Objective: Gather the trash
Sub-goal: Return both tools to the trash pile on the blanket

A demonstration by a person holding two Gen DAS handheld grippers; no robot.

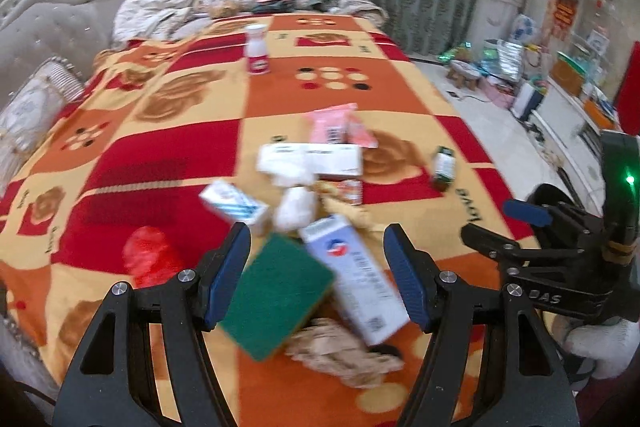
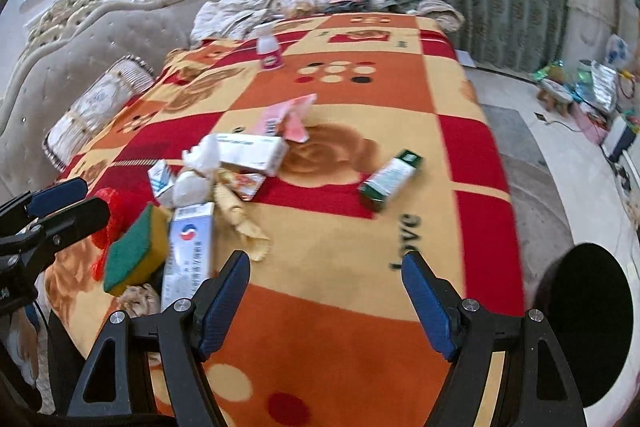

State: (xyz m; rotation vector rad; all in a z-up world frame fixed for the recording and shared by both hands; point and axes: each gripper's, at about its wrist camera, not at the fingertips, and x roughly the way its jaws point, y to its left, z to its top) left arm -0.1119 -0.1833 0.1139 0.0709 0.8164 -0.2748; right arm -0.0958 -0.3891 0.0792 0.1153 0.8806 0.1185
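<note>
Both tools hung wide and empty over the patterned blanket point(image 2: 340, 235), so collecting hadn't really started. The left gripper point(image 1: 318, 277) hovered above the green sponge point(image 1: 276, 293) and white carton point(image 1: 352, 277); the right gripper point(image 2: 326, 303) faced bare cloth. Next, I'd guess, a descent onto one piece.

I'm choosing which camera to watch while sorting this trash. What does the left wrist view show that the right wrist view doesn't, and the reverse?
Only the left wrist view: the crumpled beige paper nearly whole, just beyond the open left claw. Only the right wrist view: a round black object off the blanket's right edge, beside the open, empty right claw. Both: the green sponge, the white-and-blue box, the green box and the distant white bottle.
</note>
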